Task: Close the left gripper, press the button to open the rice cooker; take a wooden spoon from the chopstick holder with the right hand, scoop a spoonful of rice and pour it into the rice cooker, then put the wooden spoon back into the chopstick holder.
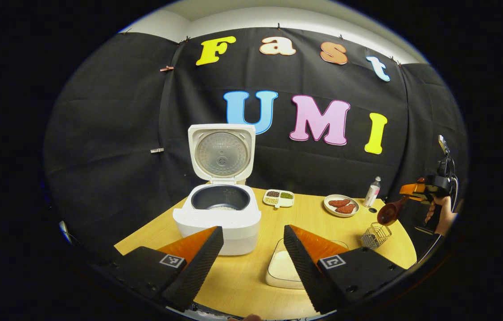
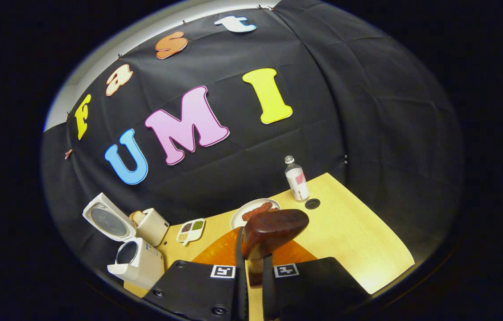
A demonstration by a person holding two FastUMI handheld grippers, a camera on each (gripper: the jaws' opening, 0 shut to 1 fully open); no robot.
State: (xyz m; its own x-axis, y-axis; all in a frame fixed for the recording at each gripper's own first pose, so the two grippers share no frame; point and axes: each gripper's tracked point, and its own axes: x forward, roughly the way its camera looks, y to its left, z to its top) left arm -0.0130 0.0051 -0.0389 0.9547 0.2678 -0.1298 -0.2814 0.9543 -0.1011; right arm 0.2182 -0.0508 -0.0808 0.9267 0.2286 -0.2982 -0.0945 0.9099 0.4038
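The white rice cooker [image 1: 217,214] stands with its lid up, and some rice lies in its dark pot. In front of it my left gripper [image 1: 251,249] is open, above a clear dish of rice [image 1: 283,267]. At the far right, my right gripper [image 1: 412,191], held by a hand, is shut on the handle of the wooden spoon [image 1: 389,213], above the wire chopstick holder [image 1: 375,235]. In the right gripper view the right gripper [image 2: 255,263] clamps the wooden spoon [image 2: 274,229], whose bowl points forward. The rice cooker [image 2: 133,258] stands open at the lower left there.
A divided dish of beans [image 1: 278,198], a plate of sausages [image 1: 341,205] and a small bottle [image 1: 372,191] stand along the back of the wooden table [image 1: 242,285]. A cable hole [image 2: 311,204] lies near the bottle [image 2: 297,179]. A toaster with bread [image 2: 151,226] stands behind the cooker.
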